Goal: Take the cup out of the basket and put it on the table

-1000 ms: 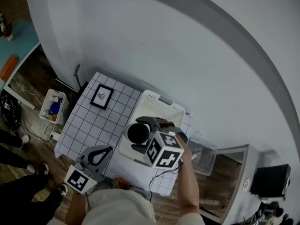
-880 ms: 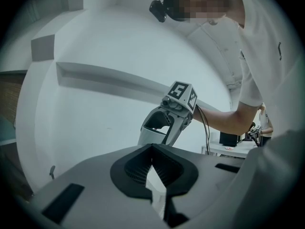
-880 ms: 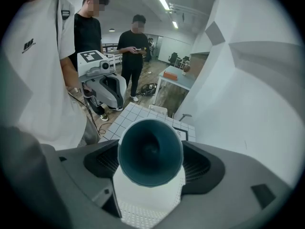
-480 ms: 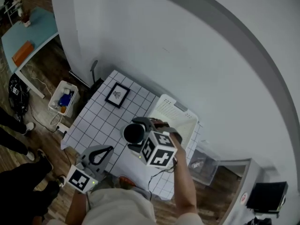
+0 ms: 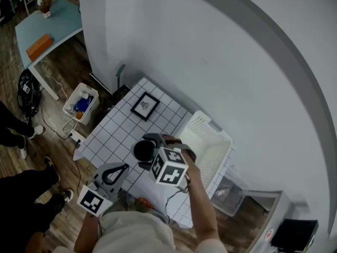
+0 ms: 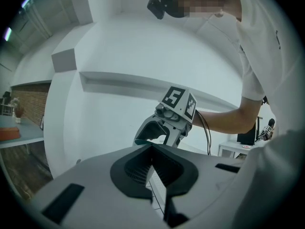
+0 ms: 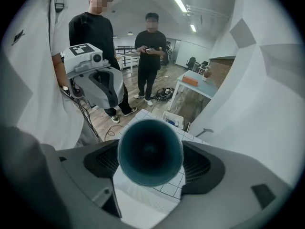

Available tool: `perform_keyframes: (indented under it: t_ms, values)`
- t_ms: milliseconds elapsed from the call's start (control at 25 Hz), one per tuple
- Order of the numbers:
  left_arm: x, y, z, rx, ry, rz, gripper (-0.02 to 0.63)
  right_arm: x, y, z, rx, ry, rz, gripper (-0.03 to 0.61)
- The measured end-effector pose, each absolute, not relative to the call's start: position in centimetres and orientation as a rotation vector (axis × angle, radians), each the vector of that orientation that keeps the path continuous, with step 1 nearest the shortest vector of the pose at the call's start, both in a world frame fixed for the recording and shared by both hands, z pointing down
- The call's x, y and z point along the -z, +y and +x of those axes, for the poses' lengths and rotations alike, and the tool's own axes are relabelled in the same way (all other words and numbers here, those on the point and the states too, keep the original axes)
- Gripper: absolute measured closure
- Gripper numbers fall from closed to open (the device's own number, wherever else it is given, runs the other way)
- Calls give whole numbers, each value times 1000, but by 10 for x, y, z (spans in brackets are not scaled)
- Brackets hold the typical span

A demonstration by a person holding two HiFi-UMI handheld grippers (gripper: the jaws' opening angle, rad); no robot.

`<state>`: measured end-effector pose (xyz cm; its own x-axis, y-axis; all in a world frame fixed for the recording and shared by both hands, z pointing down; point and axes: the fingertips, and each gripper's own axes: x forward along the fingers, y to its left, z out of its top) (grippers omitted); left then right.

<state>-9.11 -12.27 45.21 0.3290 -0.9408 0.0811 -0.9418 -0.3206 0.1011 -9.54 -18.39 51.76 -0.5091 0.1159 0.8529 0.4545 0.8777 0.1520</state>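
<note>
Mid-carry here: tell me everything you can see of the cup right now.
The dark teal round cup looks smooth, like plastic, with a thin rim and a dark, empty-looking inside. It lies sideways, its open mouth facing the right gripper view. The right gripper clamps it, one jaw on each side. It is out of the white slatted basket, over the white gridded table.

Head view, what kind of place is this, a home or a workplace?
Most likely a workplace, perhaps a lab: a small gridded table by a bare white wall, a blue desk, a bin of gear on the wood floor, and two people standing by.
</note>
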Motion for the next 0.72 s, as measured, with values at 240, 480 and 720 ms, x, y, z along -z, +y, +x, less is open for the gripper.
perform_keyframes:
  t_ms: [240,480,720]
  values:
    - [-462,-111,-108,-14,-1817,2378,612,-544,-173,-117,459,-2059,-465,187]
    - [-473,-99,-123,-22,-1889,2307,612,-570,-159,-139,480,-2026,-522,187]
    - [-481,-89,-133,-17,-1938,2244,612,-606,-146,-153,522,-1959,-583,187]
